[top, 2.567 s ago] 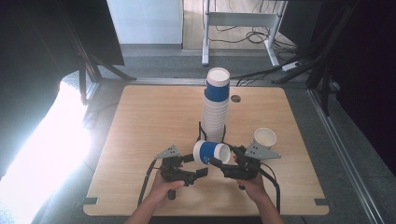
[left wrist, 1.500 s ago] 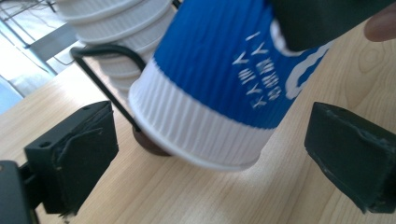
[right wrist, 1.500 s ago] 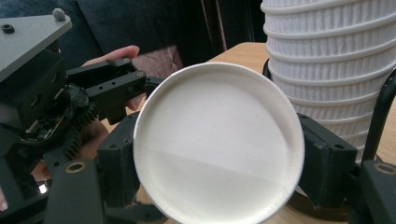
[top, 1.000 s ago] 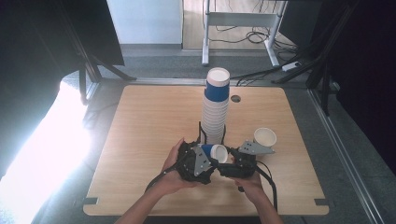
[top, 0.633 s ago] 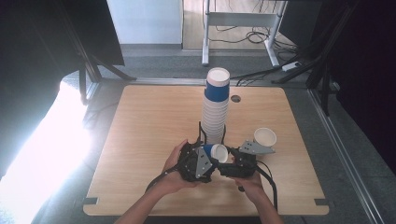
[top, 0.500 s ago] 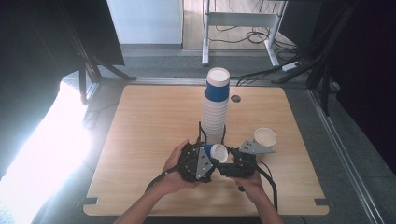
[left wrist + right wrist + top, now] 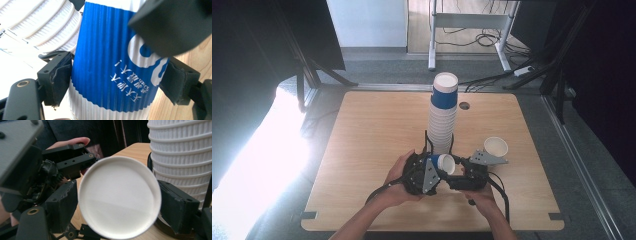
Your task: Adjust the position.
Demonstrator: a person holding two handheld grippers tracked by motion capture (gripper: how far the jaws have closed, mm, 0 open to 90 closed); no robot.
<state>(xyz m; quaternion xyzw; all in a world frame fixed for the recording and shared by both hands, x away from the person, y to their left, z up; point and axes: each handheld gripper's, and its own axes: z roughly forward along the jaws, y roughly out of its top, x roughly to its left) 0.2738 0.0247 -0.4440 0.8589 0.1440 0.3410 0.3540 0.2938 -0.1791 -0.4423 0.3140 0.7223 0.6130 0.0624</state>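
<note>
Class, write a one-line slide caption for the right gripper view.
Right tongs frame the open white mouth of a ribbed blue-and-white paper cup, beside a tall stack of white ribbed paper cups.

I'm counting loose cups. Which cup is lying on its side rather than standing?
The blue-banded cup between the two grippers, mouth sideways. The white cup at the right and the tall stack stand upright.

I work in an office or lab: a wooden desk, a metal desk frame behind, cables across the floor.
</note>
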